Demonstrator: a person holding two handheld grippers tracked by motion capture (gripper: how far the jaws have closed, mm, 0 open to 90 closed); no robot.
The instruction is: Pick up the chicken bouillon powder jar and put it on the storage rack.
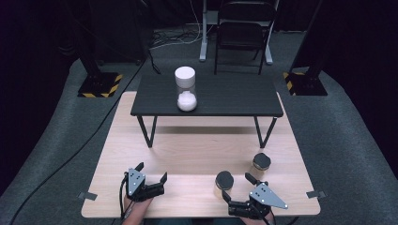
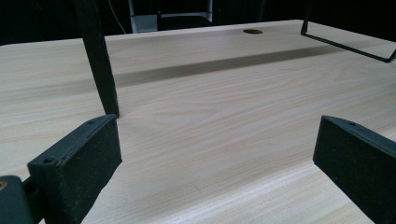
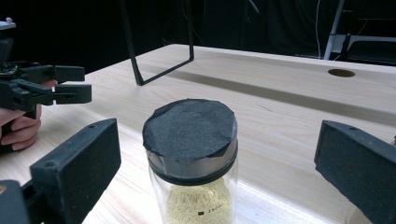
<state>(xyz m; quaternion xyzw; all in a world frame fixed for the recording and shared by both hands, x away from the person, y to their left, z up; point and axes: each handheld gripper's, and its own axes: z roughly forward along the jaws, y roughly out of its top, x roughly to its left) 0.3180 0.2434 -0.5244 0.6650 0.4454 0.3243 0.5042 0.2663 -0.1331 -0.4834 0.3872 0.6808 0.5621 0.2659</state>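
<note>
Black jaws are gaping on both sides: the left gripper (image 1: pixel 151 177) is hovering empty over bare worktop (image 1: pixel 187 154), while the right gripper (image 1: pixel 237 187) is facing an upright black-lidded jar (image 3: pixel 190 161) standing between its jaws, untouched.

The pale wooden table (image 1: pixel 187 154) carries two black-lidded glass jars (image 1: pixel 224 183) and a small black table (image 1: pixel 206 96) holding a white-capped canister (image 1: pixel 186 89).
</note>
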